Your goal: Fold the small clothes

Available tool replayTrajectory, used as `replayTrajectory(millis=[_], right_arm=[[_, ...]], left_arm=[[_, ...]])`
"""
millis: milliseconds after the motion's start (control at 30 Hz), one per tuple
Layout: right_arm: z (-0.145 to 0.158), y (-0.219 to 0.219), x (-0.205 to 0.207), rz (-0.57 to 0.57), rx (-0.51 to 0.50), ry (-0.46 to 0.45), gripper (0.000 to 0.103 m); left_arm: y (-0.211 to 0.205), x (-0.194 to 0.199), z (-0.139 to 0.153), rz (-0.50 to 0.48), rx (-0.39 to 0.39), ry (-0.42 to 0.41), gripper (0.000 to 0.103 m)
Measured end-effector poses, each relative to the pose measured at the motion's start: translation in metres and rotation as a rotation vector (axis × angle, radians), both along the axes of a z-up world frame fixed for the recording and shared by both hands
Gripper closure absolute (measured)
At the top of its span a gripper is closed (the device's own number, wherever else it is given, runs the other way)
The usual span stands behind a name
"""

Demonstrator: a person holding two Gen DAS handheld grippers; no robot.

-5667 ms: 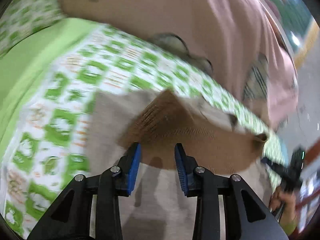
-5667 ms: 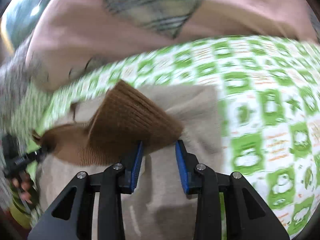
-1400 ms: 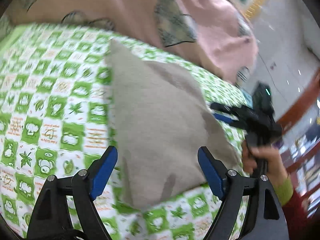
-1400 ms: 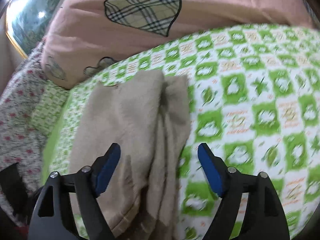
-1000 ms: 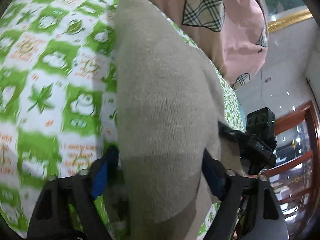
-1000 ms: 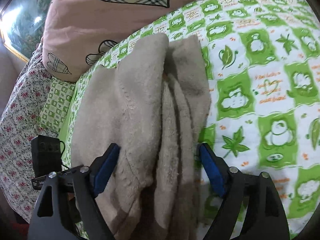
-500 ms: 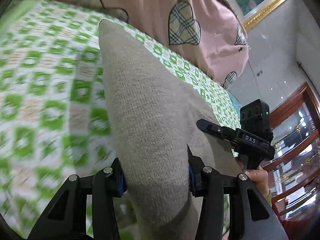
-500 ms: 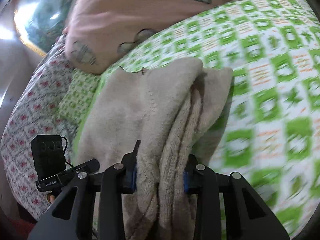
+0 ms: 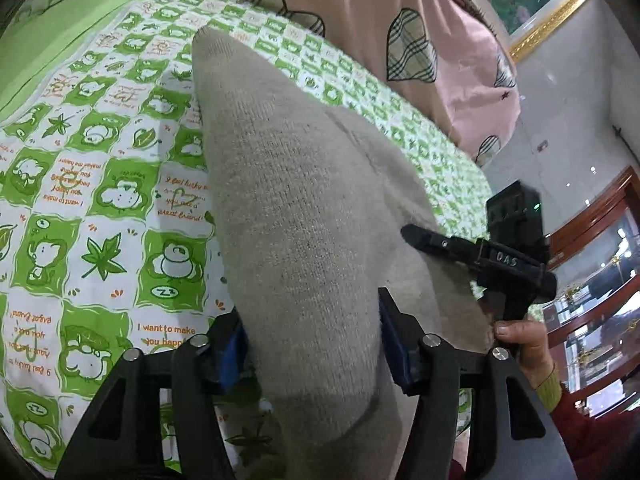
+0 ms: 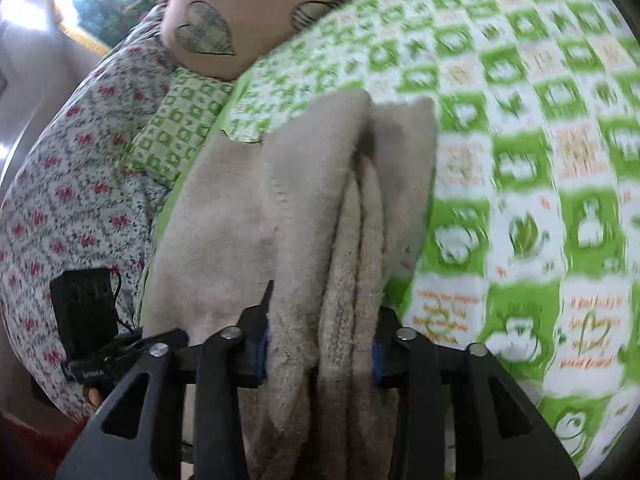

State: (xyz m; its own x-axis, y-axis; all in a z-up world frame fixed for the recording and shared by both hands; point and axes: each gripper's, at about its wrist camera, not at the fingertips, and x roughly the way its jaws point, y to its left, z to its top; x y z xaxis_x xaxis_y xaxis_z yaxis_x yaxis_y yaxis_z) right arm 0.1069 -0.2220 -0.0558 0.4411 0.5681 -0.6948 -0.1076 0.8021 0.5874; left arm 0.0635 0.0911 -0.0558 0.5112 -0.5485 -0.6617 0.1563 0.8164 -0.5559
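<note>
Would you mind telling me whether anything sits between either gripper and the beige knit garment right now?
Nothing visible does. The left gripper and the right gripper are each shut directly on the beige knit garment, with its fabric filling both jaws.

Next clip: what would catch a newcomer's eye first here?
The folded beige knit garment fills the middle of both views, bunched between each gripper's blue-padded fingers. Under it spreads a green-and-white cartoon-print bedsheet, and a pink pillow with plaid hearts lies at the far edge.
</note>
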Motion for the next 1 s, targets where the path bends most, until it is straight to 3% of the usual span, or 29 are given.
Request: replayTrajectory(millis=[67, 100, 233, 333, 400, 433, 533, 600, 667, 733, 800, 900, 1000], right_arm=[[0.004, -0.004, -0.002, -0.017, -0.043, 0.013, 0.033], [0.01, -0.009, -0.004, -0.038, -0.082, 0.007, 0.028], [0.038, -0.026, -0.003, -0.119, -0.126, -0.076, 0.027], [0.054, -0.02, 0.015, -0.098, -0.111, -0.125, 0.028], [0.054, -0.009, 0.035, -0.077, -0.134, -0.119, 0.043], [0.051, -0.004, 0.046, -0.07, -0.137, -0.098, 0.056], [0.034, 0.013, 0.076, -0.033, -0.164, -0.022, 0.078], [0.043, 0.013, 0.078, -0.05, -0.165, -0.062, 0.094], [0.067, 0.002, 0.066, -0.077, -0.1, -0.161, 0.095], [0.082, -0.008, 0.056, -0.117, -0.099, -0.221, 0.095], [0.075, -0.011, 0.056, -0.125, -0.146, -0.198, 0.095], [0.04, -0.017, 0.064, -0.141, -0.203, -0.101, 0.095], [0.021, -0.022, 0.067, -0.157, -0.192, -0.063, 0.095]], left_arm=[[0.007, -0.002, 0.007, 0.012, 0.015, -0.008, 0.037], [0.009, 0.0, 0.01, 0.019, 0.024, -0.011, 0.033], [0.031, 0.004, 0.023, 0.077, 0.014, -0.039, 0.03], [0.046, 0.013, 0.026, 0.132, 0.009, -0.029, 0.029], [0.049, 0.024, 0.024, 0.16, 0.025, -0.008, 0.029], [0.05, 0.031, 0.023, 0.171, 0.022, -0.001, 0.029], [0.047, 0.047, 0.02, 0.197, 0.039, 0.023, 0.029], [0.036, 0.059, 0.022, 0.211, 0.082, 0.024, 0.036], [0.03, 0.06, 0.025, 0.212, 0.134, 0.014, 0.045], [0.022, 0.063, 0.026, 0.203, 0.17, 0.002, 0.047], [0.013, 0.068, 0.023, 0.194, 0.208, 0.005, 0.05], [-0.002, 0.072, 0.018, 0.175, 0.286, -0.018, 0.05], [-0.009, 0.072, 0.016, 0.165, 0.32, -0.019, 0.05]])
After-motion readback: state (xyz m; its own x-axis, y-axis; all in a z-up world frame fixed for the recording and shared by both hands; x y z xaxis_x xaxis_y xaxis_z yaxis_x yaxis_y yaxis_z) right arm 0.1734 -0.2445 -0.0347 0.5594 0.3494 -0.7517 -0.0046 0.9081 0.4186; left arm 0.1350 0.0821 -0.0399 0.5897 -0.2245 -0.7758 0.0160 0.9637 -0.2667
